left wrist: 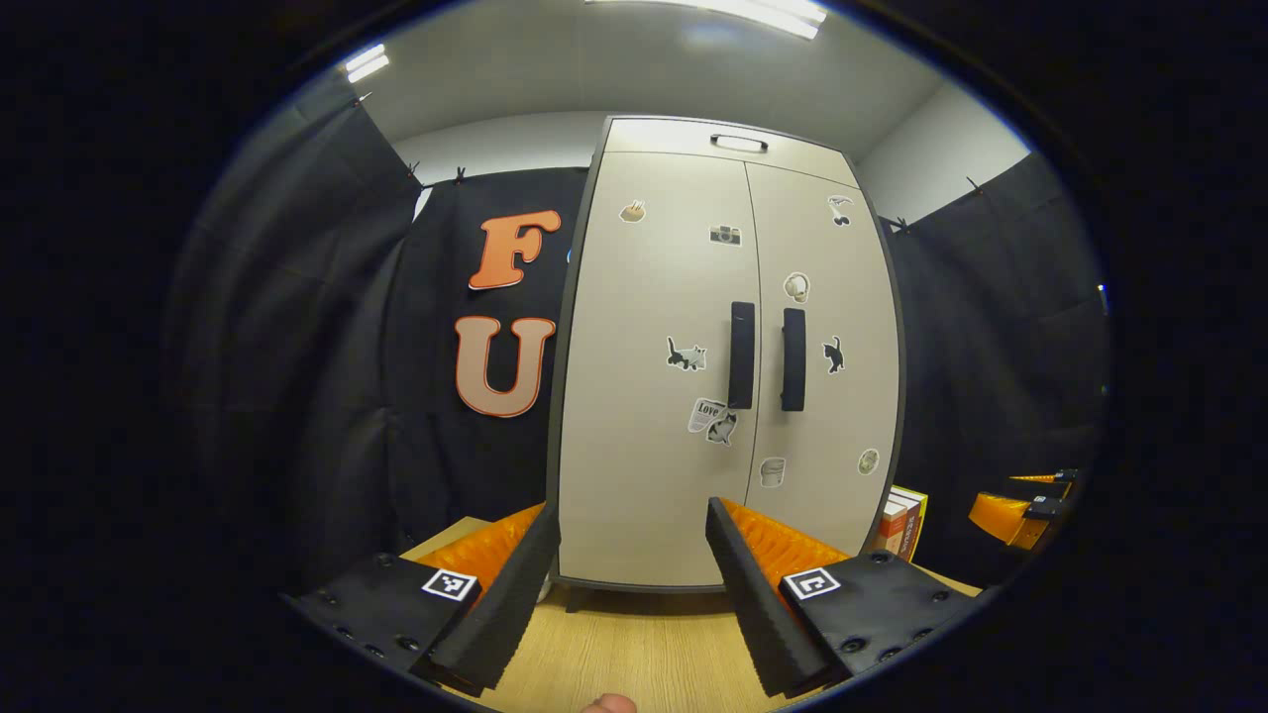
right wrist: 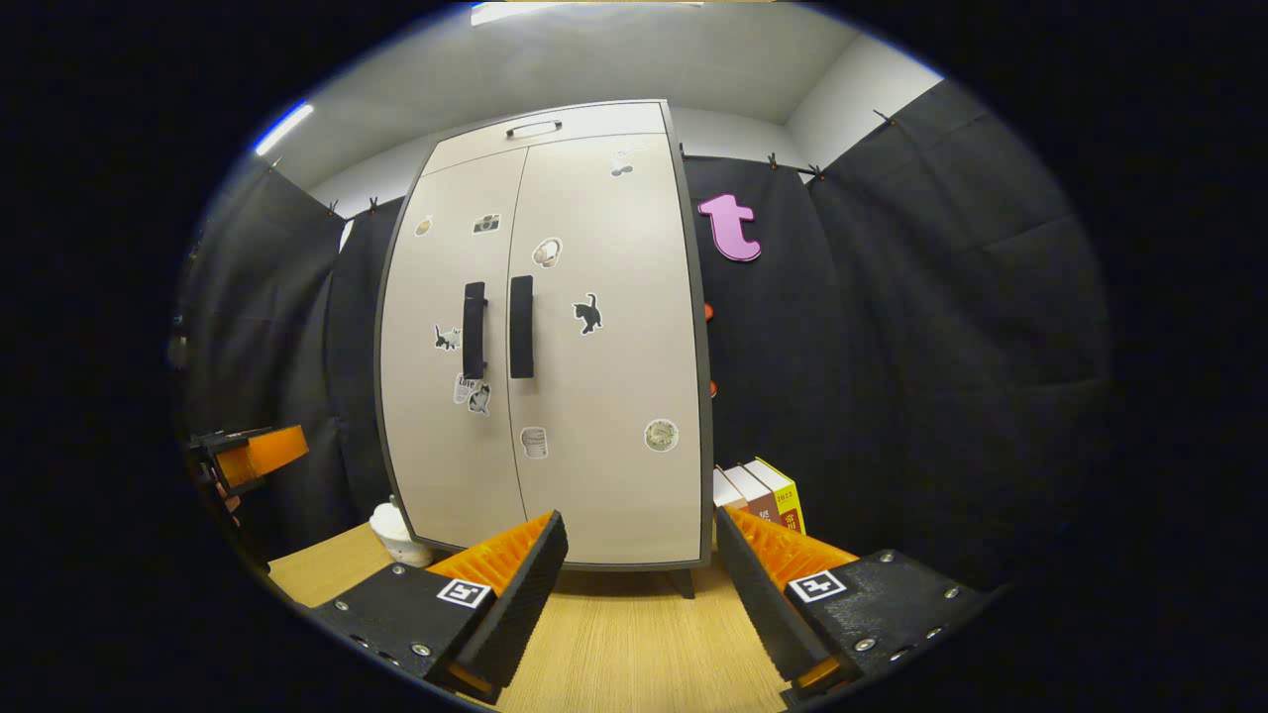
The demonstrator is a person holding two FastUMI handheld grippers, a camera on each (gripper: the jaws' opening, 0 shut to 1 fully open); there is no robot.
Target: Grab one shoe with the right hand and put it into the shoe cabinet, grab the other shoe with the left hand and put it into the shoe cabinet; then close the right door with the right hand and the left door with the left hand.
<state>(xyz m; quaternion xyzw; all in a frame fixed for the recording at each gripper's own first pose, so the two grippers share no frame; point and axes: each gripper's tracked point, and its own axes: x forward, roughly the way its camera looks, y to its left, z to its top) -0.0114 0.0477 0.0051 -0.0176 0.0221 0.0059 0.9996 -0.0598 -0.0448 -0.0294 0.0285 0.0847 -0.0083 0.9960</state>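
Left gripper (left wrist: 632, 555) and right gripper (right wrist: 639, 560) both gape wide, holding nothing, above the table's (right wrist: 614, 644) near edge. The cabinet (left wrist: 723, 356) stands at the back edge, both doors shut. Books (right wrist: 761, 493) stand just right of it; a white object (right wrist: 396, 530) at its left foot.

A light wooden table (right wrist: 634, 644) holds a tall shoe cabinet (right wrist: 594, 396) with both doors closed. Some books (right wrist: 763, 495) stand on the table just to the right of the cabinet. A small white thing (right wrist: 396, 530) sits at the cabinet's bottom left corner.
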